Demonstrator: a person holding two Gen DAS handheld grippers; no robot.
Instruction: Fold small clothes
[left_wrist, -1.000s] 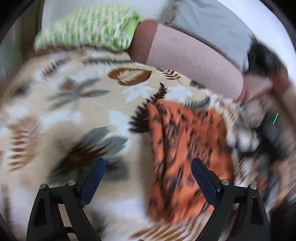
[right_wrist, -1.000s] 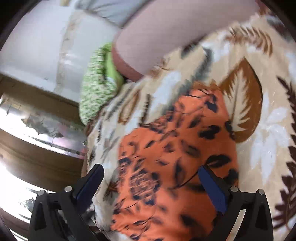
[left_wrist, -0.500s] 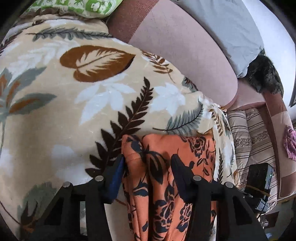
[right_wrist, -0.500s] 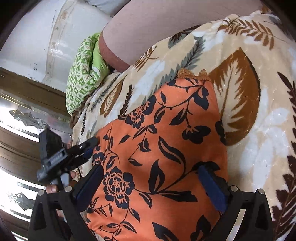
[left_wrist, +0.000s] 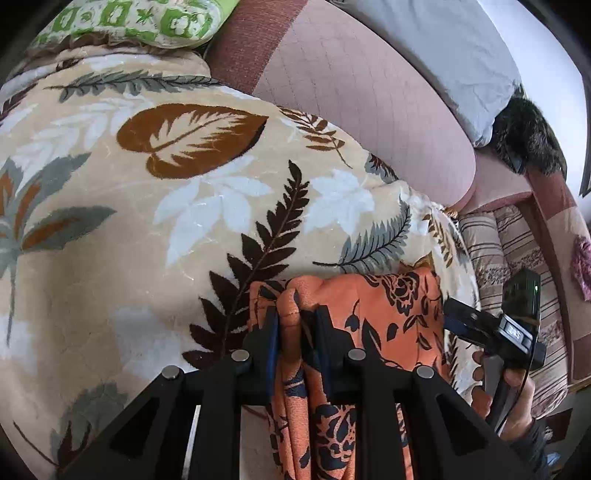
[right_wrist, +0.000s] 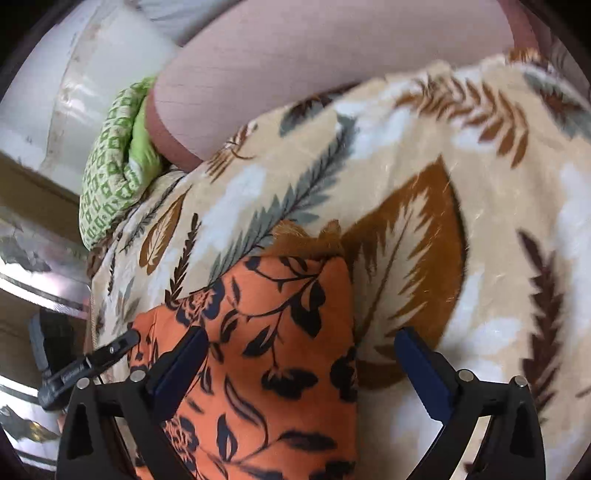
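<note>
An orange garment with a black flower print (left_wrist: 384, 306) lies on a beige leaf-patterned blanket (left_wrist: 192, 199). My left gripper (left_wrist: 293, 325) is shut on a bunched fold at the garment's left corner. In the right wrist view the garment (right_wrist: 280, 332) stretches up toward a brownish waistband edge. My right gripper (right_wrist: 299, 358) is open and hovers over the garment's right part, one finger over the cloth and one over the blanket (right_wrist: 480, 206). The right gripper also shows at the right of the left wrist view (left_wrist: 454, 314), at the garment's right edge.
A pink sofa backrest (left_wrist: 362, 103) runs behind the blanket. A green patterned cushion (left_wrist: 140, 22) sits at the back left and a grey pillow (left_wrist: 443, 48) at the back right. A striped cushion (left_wrist: 517, 258) lies to the right.
My left gripper has closed from open onto the garment's left corner, bunching the cloth. My right gripper stays open and has shifted toward the garment's right edge.
</note>
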